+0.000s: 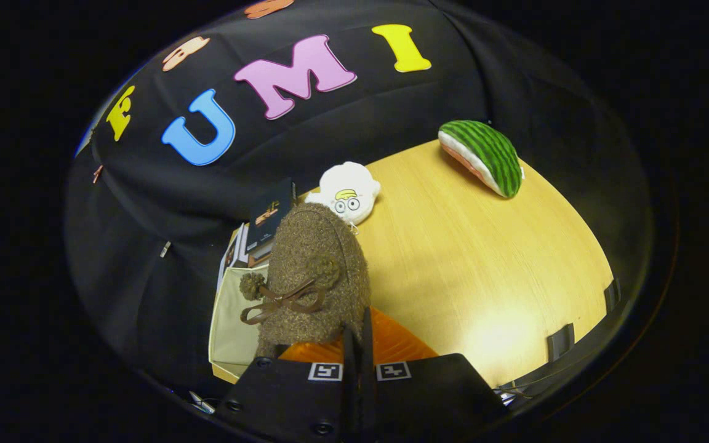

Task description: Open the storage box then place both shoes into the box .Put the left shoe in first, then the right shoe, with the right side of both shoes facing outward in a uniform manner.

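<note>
A fuzzy brown shoe (314, 271) with pom-poms, a brown bow and an orange lining (391, 347) hangs right in front of my gripper (357, 344). The two black fingers are shut on the rim of its heel opening, nearly touching each other. The shoe's toe points away from me, up over the wooden table (484, 264). Just to the shoe's left and below it stands the cream storage box (228, 320), its inside partly showing. The shoe hides much of the box.
A white plush toy with a cartoon face (348, 192) lies beyond the shoe's toe. A watermelon-slice plush (482, 157) rests at the far right of the table. Dark booklets (268, 218) lean behind the box. Black clips (560, 341) line the table's near right edge.
</note>
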Demonstrator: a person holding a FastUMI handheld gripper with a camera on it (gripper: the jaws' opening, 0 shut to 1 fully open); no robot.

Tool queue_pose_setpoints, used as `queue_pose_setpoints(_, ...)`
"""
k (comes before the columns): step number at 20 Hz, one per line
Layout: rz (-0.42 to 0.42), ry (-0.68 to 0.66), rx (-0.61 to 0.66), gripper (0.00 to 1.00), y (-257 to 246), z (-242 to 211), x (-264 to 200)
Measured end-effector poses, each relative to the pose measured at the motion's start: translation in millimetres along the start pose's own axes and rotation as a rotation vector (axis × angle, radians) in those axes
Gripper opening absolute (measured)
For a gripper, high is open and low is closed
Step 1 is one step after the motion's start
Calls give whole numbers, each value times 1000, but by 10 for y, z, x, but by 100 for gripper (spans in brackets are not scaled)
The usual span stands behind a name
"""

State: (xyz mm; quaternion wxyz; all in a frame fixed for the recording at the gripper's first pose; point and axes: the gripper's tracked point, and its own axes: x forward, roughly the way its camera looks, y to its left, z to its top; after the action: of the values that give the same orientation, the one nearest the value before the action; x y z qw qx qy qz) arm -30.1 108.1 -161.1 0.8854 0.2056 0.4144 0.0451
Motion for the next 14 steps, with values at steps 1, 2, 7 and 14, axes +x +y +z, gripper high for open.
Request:
queue_pose_setpoints(1, 17, -1, -5, 5, 165, -11, -32)
queue_pose_setpoints(2, 33, 2, -3, 5, 347, -34, -29)
queue_pose_setpoints(7, 37, -52, 36, 5, 915, -98, 132)
queue_pose_setpoints(14, -18, 12, 38, 5, 1099, -562, 698)
